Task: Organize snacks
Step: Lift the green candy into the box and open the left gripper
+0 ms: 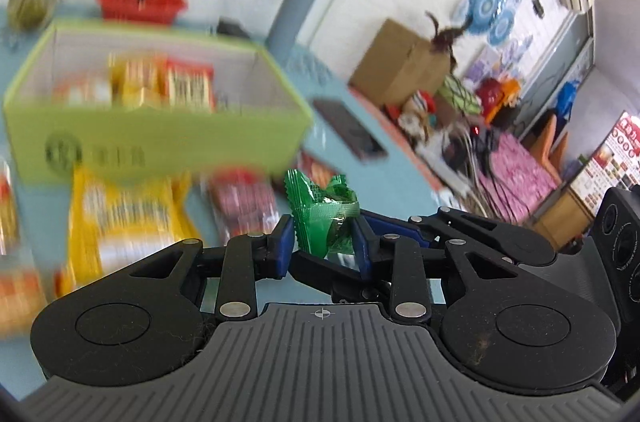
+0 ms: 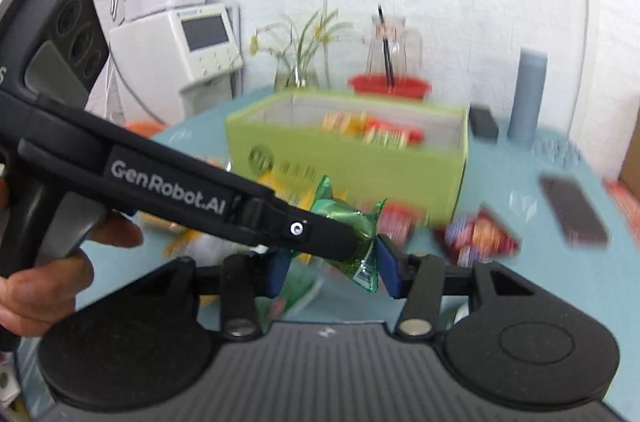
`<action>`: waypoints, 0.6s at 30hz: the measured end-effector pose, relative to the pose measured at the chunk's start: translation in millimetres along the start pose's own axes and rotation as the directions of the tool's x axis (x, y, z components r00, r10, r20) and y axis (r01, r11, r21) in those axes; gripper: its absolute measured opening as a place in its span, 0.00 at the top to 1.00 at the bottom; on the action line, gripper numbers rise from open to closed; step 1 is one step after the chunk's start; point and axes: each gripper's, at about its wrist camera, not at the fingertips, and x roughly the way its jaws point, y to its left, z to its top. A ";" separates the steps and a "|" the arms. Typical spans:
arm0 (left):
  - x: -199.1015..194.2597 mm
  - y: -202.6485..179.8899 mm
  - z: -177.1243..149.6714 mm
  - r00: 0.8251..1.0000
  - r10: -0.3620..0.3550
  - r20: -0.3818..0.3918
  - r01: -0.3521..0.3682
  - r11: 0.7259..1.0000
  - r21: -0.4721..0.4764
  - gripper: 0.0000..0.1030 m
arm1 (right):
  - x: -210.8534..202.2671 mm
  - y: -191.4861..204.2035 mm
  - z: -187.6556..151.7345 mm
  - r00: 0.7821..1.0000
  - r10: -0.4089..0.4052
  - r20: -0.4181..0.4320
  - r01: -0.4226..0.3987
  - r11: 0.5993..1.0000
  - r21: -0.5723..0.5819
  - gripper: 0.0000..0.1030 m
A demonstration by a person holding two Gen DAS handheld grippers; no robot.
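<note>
A crumpled green snack packet point(image 1: 324, 214) sits between the blue pads of my left gripper point(image 1: 322, 242), which is shut on it above the blue table. In the right wrist view the left gripper point(image 2: 344, 242) reaches in from the left, clamped on the same packet point(image 2: 352, 222). My right gripper point(image 2: 332, 272) has its pads around the packet's lower end, the right pad against it. One of its fingers point(image 1: 380, 222) shows just right of the packet. Behind stands a light green box point(image 1: 160, 138) point(image 2: 360, 162) holding several yellow and red snack packs.
A yellow packet point(image 1: 124, 218) and red packets point(image 1: 244, 202) point(image 2: 480, 238) lie on the table before the box. A dark phone point(image 2: 572, 210) lies to the right. A red basket point(image 2: 388, 84), glass jug and grey cylinder point(image 2: 528, 94) stand behind. A hand point(image 2: 48, 286) grips the left tool.
</note>
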 end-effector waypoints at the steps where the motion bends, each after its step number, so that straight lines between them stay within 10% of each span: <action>1: 5.8 3.9 16.7 1.000 0.013 0.015 -0.013 1.000 0.003 0.91 | 11.5 -7.1 13.1 1.000 -0.002 0.009 0.002 1.000 -0.005 0.48; 13: 111.6 75.7 102.4 0.991 0.129 -0.019 -0.129 0.992 0.001 0.89 | 149.5 -72.1 66.5 0.994 0.040 -0.105 -0.038 0.999 0.019 0.40; 18: 102.4 78.7 97.6 0.991 0.130 0.023 -0.130 0.991 0.001 0.50 | 150.3 -73.0 64.1 0.996 0.038 -0.083 -0.036 0.999 0.035 0.26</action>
